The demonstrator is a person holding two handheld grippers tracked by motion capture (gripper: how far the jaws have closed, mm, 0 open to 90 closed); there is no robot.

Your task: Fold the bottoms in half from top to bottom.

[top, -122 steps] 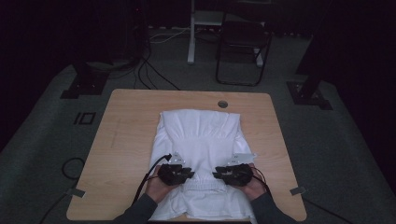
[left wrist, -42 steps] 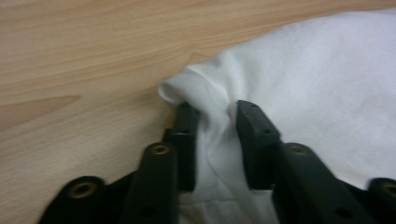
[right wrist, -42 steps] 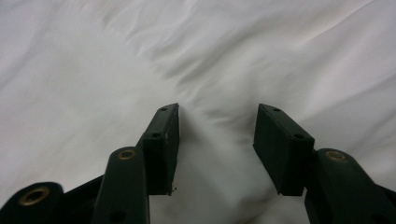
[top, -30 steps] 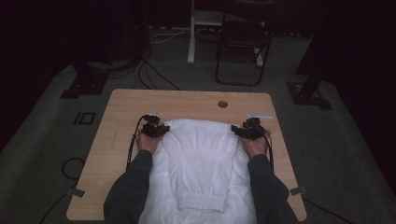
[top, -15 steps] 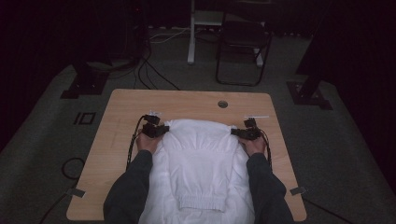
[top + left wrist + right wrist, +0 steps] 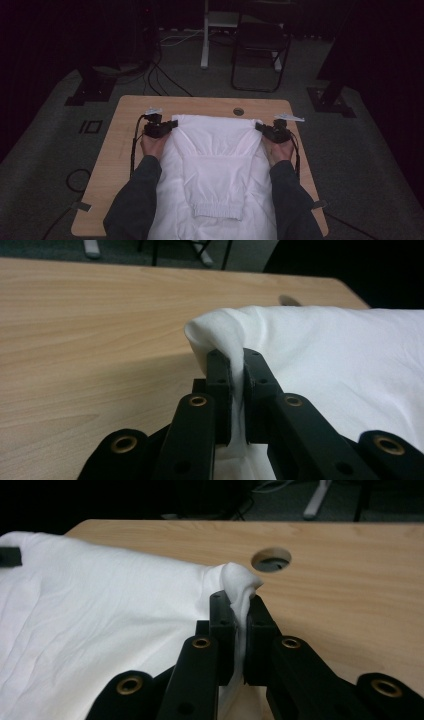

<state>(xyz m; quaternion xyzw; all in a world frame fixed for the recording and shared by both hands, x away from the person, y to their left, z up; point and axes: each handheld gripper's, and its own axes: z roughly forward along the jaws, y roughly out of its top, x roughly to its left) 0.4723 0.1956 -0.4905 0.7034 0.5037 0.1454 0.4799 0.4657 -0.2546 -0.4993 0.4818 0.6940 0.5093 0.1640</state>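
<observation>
Dark floor rings our table, where both grippers, left and right, pinch the far corners of the garment (thin bites), so a jerky lift could slip one free.

Dark grey long sleeves cover both forearms, and each hand carries a black gripper, the left gripper and the right gripper alike built of matte jaws with brass-ringed screw holes, topped by a pale three-cornered plate and trailing a black cable.
</observation>
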